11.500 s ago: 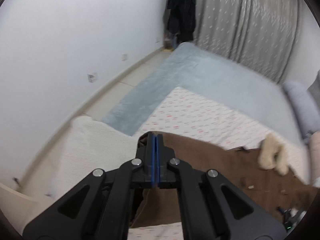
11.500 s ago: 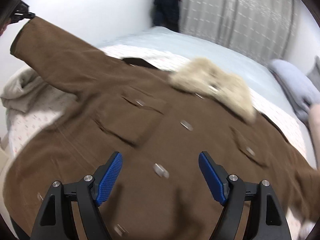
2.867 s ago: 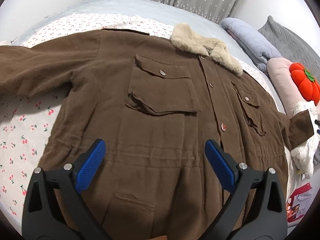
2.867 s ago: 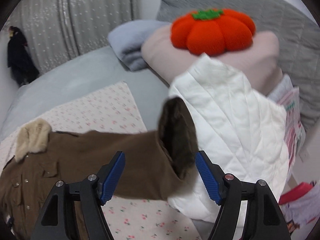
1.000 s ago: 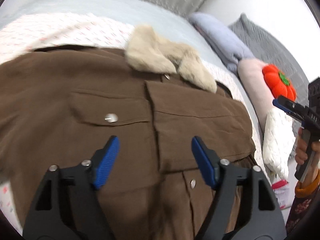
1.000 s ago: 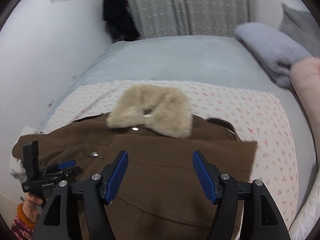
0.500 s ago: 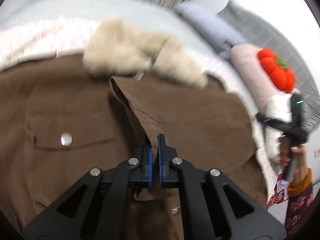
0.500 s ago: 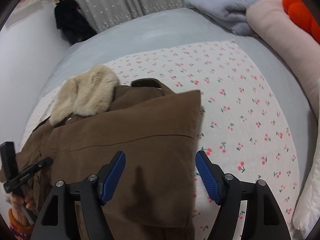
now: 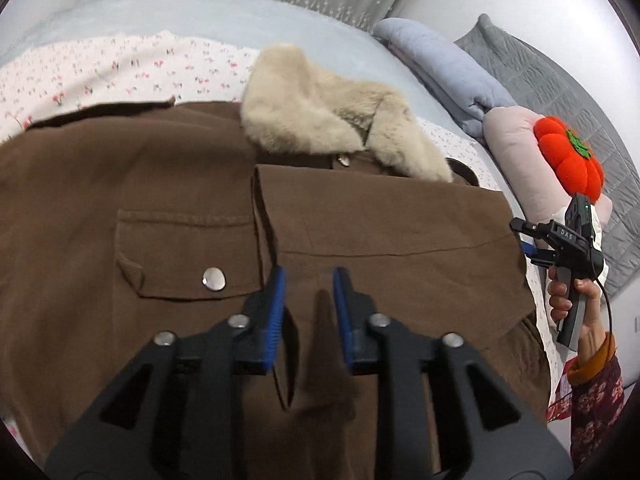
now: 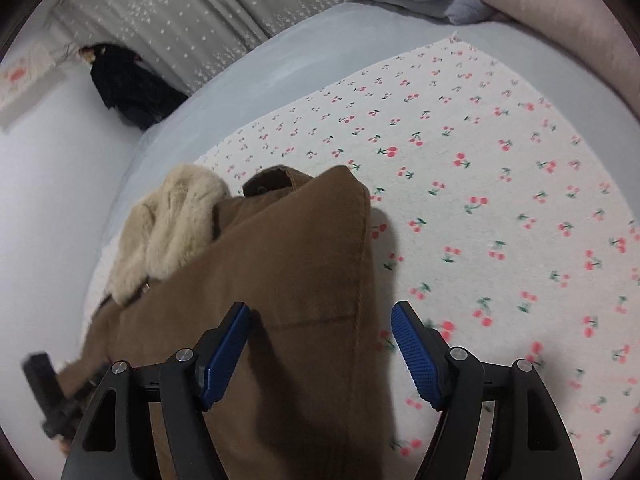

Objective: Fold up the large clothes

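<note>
brown coat (image 9: 168, 208) beneath left hand-held gripper (image 9: 308, 308) (parted), right hand-held gripper (image 10: 320, 344) agape

A grey bed (image 10: 304, 60) carries a cherry-print sheet (image 10: 500, 200). The brown coat (image 9: 360, 232) lies on the sheet. Pillows (image 9: 448, 68) sit at the bed's edge.

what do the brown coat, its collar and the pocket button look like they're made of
Brown coat: a matte, slightly napped woven fabric, perhaps brushed cotton or faux suede; no sheen, soft creases. Collar: cream fur or faux fur, long fluffy pile; which one cannot be told. Pocket button: a round silver snap, probably metal, since it glints.
</note>
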### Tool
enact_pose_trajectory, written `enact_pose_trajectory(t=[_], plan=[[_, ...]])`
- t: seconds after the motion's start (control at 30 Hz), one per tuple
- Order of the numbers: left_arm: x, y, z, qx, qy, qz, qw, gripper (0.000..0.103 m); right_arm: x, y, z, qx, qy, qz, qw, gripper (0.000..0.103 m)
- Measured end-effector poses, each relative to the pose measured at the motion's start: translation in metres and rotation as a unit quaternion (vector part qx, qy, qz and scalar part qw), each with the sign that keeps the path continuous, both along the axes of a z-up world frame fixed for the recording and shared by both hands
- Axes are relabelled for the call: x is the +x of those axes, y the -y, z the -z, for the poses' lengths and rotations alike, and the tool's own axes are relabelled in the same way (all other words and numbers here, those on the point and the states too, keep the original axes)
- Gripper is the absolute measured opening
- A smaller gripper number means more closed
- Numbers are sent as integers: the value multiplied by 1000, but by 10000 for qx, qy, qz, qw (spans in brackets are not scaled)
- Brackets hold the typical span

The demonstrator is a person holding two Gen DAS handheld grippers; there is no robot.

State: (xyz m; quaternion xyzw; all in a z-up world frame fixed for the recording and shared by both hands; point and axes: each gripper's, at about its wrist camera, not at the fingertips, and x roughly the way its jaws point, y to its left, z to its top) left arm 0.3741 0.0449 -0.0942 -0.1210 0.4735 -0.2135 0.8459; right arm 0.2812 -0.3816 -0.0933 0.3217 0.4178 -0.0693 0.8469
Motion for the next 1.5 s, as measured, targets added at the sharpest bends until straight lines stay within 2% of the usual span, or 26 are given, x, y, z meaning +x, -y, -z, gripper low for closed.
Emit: enact_pose_trajectory(t=[0.07, 0.1, 0.13, 0.2, 0.27, 0.33, 0.37, 0.4, 0.43, 0.5, 0.57, 0.67, 0.7, 0.77, 0.83, 0.87, 0.93, 0.97, 1.03, 1.07, 1.1, 1.13, 1.2, 1.33, 1.5], plan=[[2, 4, 1, -60, -2, 44, 10000, 27, 8, 4, 2, 79, 82, 156, 9998, 57], [4, 6, 0, -42, 5, 42, 10000, 26, 12, 6, 2, 83, 119, 176, 9997, 27], [4, 7, -2, -11, 28, 50, 10000, 27, 15, 5, 0, -7, 153, 184, 9997, 14], [8, 15, -2, 71, 105, 103, 9999, 27, 21, 1, -11, -621, 362, 73, 9974, 11], [6, 23, 6, 314, 90, 161, 9993, 26, 31, 9, 7, -942, -200, 291, 9949, 11], [0, 32, 15, 778, 200, 253, 9964, 26, 30, 15, 18, -733, -252, 386, 9962, 17], [-4, 35, 14, 919, 339, 290, 9948, 27, 27, 15, 17, -740, -213, 456, 9960, 20], [-9, 36, 11, 1099, 415, 345, 9925, 27, 22, 13, 11, -811, -184, 479, 9954, 29], [-13, 35, 8, 1153, 455, 356, 9917, 27, 17, 10, 5, -934, -154, 473, 9944, 33], [-23, 30, -2, 1151, 626, 327, 9908, 27, 1, 0, -14, -1321, -60, 365, 9905, 33], [-36, 26, -14, 990, 867, 338, 9907, 27, -18, -15, -30, -1683, 97, 195, 9855, 33], [-57, 27, -25, 815, 1048, 561, 9896, 34, -45, -48, -44, -2061, 209, -272, 9779, 33], [-60, 31, -25, 833, 1030, 629, 9892, 37, -53, -61, -43, -2205, 167, -489, 9740, 32], [-63, 37, -14, 960, 840, 747, 9890, 39, -60, -75, -34, -2308, 6, -720, 9703, 32], [-62, 41, 8, 1077, 521, 796, 9896, 39, -61, -80, -6, -2392, -525, -827, 9660, 32], [-64, 40, 13, 1045, 559, 806, 9897, 39, -58, -79, 15, -2371, -905, -895, 9631, 32], [-66, 39, 8, 1059, 564, 743, 9900, 39, -61, -79, 20, -2413, -772, -831, 9638, 32], [-67, 38, 2, 1074, 483, 681, 9907, 39, -62, -79, 15, -2375, -805, -726, 9653, 32], [-71, 31, -10, 1005, 310, 598, 9927, 50, -66, -83, 1, -2335, -825, -577, 9671, 38], [-75, 26, -16, 972, 307, 529, 9934, 63, -69, -86, -4, -2341, -787, -582, 9673, 41], [-81, 21, -22, 960, 350, 400, 9940, 71, -74, -90, -10, -2349, -729, -586, 9675, 50], [-87, 13, -28, 942, 397, 266, 9944, 73, -77, -93, -13, -2362, -699, -595, 9674, 62], [-97, -3, -36, 918, 367, 56, 9951, 77, -89, -105, -20, -2428, -633, -653, 9658, 69], [-120, -41, -47, 1054, 312, -560, 9924, 83, -101, -131, -22, -2513, -572, -868, 9623, 72], [-150, -95, -57, 1549, 354, -1369, 9778, 84, -118, -159, -25, -2610, -371, -1053, 9589, 78]])
